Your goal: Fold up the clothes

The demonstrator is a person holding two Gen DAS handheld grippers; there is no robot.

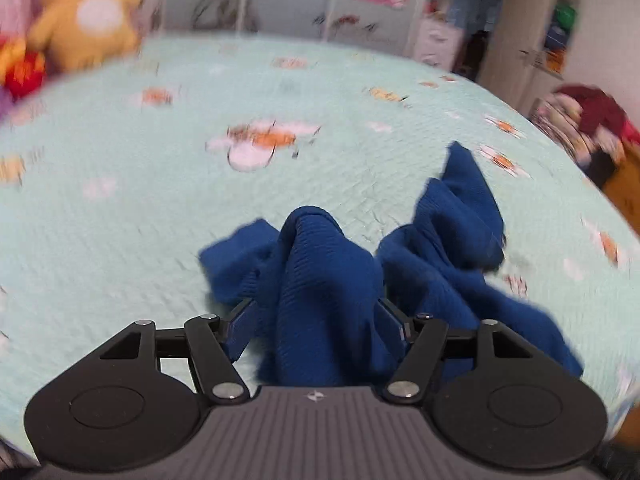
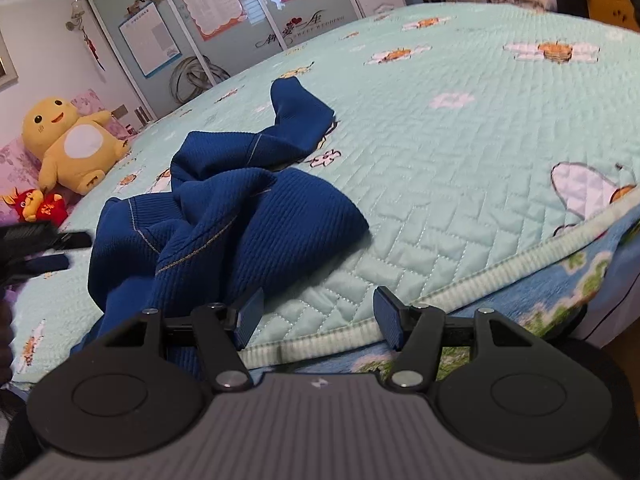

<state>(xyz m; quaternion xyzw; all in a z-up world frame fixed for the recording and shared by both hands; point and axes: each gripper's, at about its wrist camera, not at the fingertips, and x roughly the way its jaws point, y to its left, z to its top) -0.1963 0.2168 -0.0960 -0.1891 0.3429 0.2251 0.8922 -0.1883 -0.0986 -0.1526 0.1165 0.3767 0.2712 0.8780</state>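
Observation:
A dark blue ribbed garment (image 2: 240, 216) lies crumpled on the mint quilted bed (image 2: 460, 152), one sleeve (image 2: 300, 120) stretched toward the far side and a part hanging over the near edge. In the left wrist view a thick bunch of the garment (image 1: 320, 280) fills the space between my left gripper's (image 1: 316, 320) fingers, which are shut on it; that gripper (image 2: 66, 250) also shows at the garment's left side. My right gripper (image 2: 319, 316) stands open over the bed's near edge, empty, its left finger (image 2: 250, 316) right beside the cloth.
A yellow plush toy (image 2: 72, 144) and a small red toy (image 2: 36, 206) sit by pink pillows at the head of the bed. Wardrobe doors with posters (image 2: 212, 4) stand behind. A heap of clothes (image 1: 592, 120) lies beyond the far side.

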